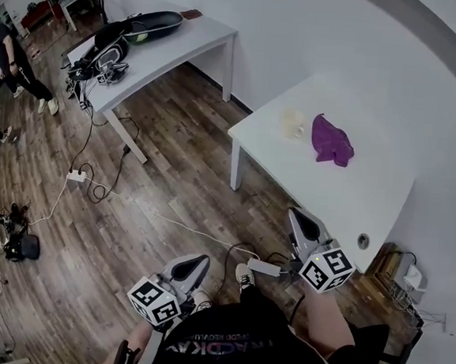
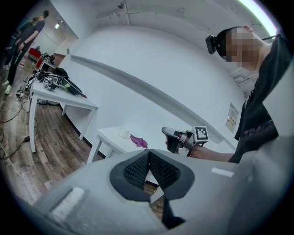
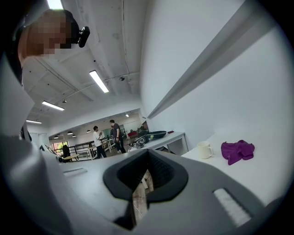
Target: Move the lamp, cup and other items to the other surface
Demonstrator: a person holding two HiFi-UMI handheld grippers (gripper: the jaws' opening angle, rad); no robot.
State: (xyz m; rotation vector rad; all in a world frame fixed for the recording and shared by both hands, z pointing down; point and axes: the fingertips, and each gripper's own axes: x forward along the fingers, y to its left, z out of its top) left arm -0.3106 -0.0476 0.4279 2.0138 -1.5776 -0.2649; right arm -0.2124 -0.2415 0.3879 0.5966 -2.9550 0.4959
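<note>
**A:** Where is the cup?

**B:** The cup (image 1: 293, 123) stands on the white table (image 1: 353, 204) by the wall, toward its far end. A purple cloth (image 1: 332, 140) lies crumpled just beside it, on its right in the head view.

**A:** How do the grippers sit relative to it?

**B:** Both are well apart from it. The right gripper (image 1: 298, 220) shows at the table's near edge, its tip toward the tabletop. In the right gripper view, cup and cloth lie ahead and off to the right of the jaws. The left gripper (image 1: 195, 263) is held over the wooden floor (image 1: 128, 232), farther from the table.

**A:** Is either one holding anything?

**B:** No. In the right gripper view the dark ribbed pads (image 3: 159, 173) are pressed together with nothing between them, and only floor shows through the slit beneath. The left gripper view shows the same: pads meeting, nothing gripped. Past them are the right gripper and, beyond it, the table with cup and cloth.

**A:** What else is around?

**B:** A second white table (image 1: 185, 43) farther along the wall carries dark gear (image 1: 138, 28), too small to name. Cables (image 1: 98, 192) and a power strip (image 1: 76, 176) lie on the floor. People (image 1: 16, 64) stand at the far left.
</note>
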